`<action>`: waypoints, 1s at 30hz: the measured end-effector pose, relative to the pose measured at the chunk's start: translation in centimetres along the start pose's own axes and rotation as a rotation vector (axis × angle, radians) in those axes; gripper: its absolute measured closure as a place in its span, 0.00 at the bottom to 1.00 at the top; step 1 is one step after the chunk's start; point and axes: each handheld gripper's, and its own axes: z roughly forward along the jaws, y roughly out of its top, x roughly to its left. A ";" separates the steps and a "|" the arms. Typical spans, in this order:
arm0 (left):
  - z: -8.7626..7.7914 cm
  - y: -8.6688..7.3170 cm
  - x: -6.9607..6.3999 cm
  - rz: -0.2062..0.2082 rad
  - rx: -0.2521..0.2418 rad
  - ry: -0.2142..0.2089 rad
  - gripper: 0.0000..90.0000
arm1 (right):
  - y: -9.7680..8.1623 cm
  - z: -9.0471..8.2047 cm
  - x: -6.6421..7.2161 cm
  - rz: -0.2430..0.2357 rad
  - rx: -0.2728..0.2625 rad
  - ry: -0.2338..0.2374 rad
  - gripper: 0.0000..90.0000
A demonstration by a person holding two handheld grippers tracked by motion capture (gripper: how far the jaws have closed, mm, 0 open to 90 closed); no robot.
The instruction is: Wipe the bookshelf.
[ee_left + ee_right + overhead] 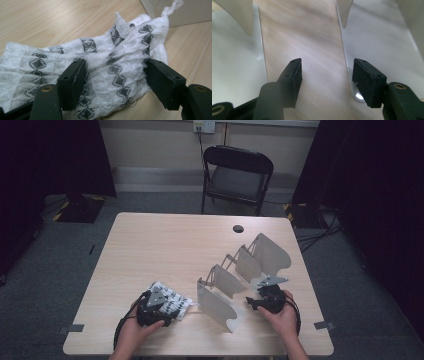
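Table [165,240]: one patterned cloth [105,62], four metal dividers [250,270], two tools.

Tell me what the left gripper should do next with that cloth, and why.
Probably close the left gripper. Its jaws stand open on either side of a bunched fold of the patterned cloth, which lies on the table, so shutting should pinch the fold for lifting.

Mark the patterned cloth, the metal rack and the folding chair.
patterned cloth [117,72], left gripper view, bunched middle between the open jaws.
metal rack [216,302], high view, nearest divider plate.
folding chair [236,181], high view, seat.
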 end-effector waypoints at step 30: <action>0.1 0.1 0.0 0.007 0.004 0.000 0.35 | 5.6 -1.0 0.9 -0.087 -0.084 -0.036 0.98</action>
